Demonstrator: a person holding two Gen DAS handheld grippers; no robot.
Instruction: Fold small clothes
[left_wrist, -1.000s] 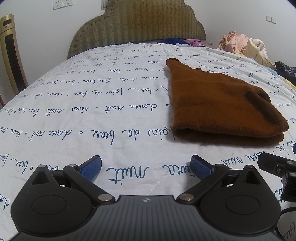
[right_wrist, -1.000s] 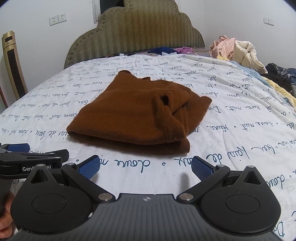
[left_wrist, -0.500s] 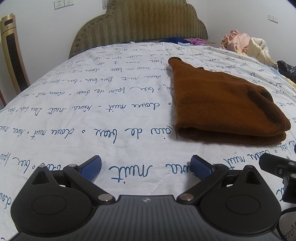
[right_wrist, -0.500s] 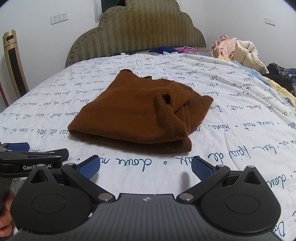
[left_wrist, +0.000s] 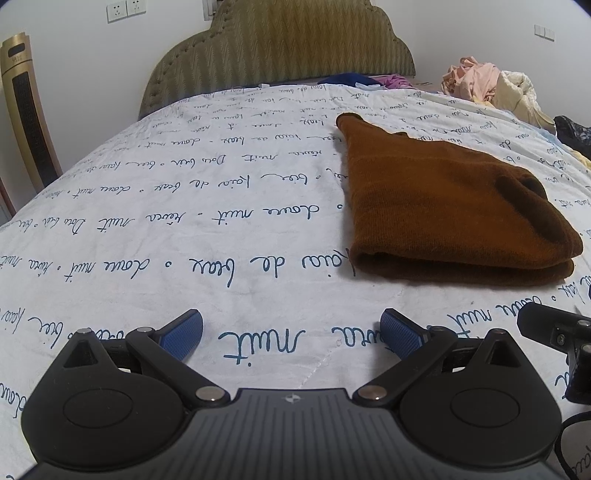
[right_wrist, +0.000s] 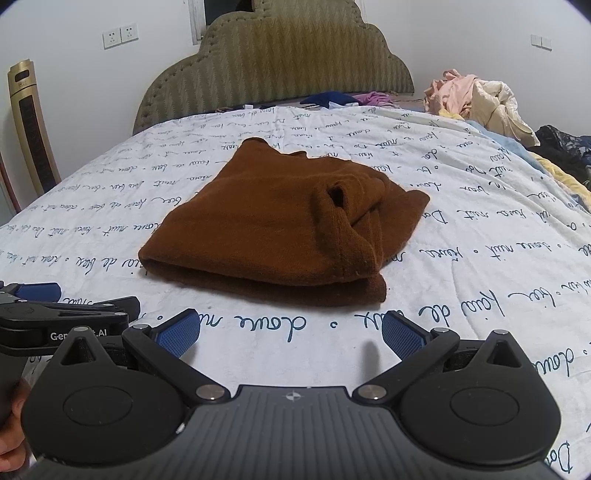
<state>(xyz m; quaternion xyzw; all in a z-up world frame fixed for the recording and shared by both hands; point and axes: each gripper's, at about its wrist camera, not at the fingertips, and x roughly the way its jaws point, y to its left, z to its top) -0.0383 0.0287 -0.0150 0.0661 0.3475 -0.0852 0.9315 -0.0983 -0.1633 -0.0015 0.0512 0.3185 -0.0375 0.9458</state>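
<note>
Surface: a bed under a white cover printed with blue handwriting (upside down from the grippers' side), lightly wrinkled.
Room: an olive padded headboard against a white wall, wall sockets up left, a gold and black upright unit at the left edge.
Clutter: a heap of pink and cream clothes at the far right corner; blue and purple garments near the headboard.
Garment: the brown knit garment lies folded on the cover, ahead of both grippers and apart from them; a tube-like opening shows on top.
Left gripper: jaws spread wide, nothing between them, over bare cover.
Right gripper: jaws likewise spread and empty.
Cut off: a hand shows only as a sliver at the lower left; the dark items at the right edge are hard to make out.
</note>
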